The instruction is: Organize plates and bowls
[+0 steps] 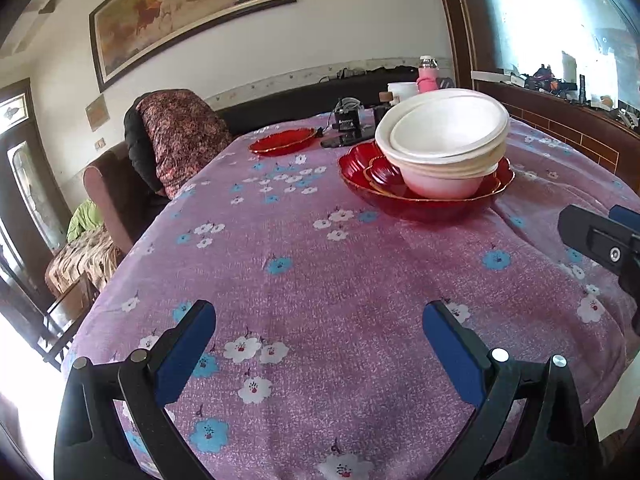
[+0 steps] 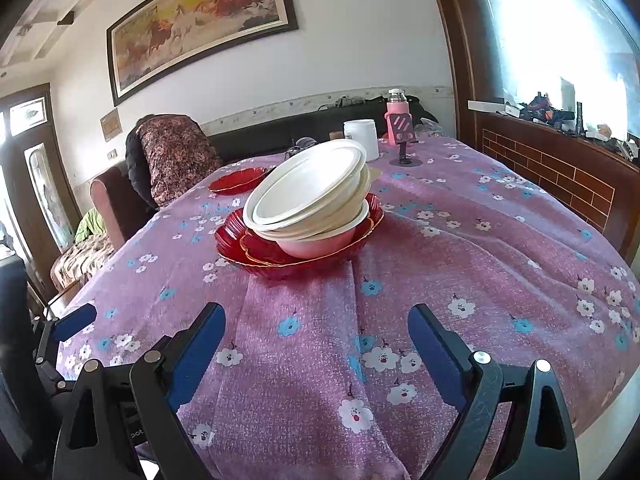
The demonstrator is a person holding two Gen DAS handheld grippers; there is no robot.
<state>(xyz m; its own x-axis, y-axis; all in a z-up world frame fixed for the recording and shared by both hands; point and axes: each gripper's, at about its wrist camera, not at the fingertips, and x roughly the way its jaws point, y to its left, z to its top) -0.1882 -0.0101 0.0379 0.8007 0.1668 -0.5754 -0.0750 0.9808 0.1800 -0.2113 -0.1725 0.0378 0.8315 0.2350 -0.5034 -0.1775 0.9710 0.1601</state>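
A stack of white bowls leans inside a red glass bowl, with a smaller red dish under it. A lone red plate lies farther back on the left. My left gripper hovers open over the purple flowered tablecloth, well short of the stack. My right gripper is open too, nothing between its fingers, in front of the stack. Its tip shows at the right edge of the left wrist view.
At the table's far side stand a white jar, a pink bottle, a phone stand and dark gadgets. A chair draped with a patterned jacket is at the left. A brick-patterned ledge runs along the right.
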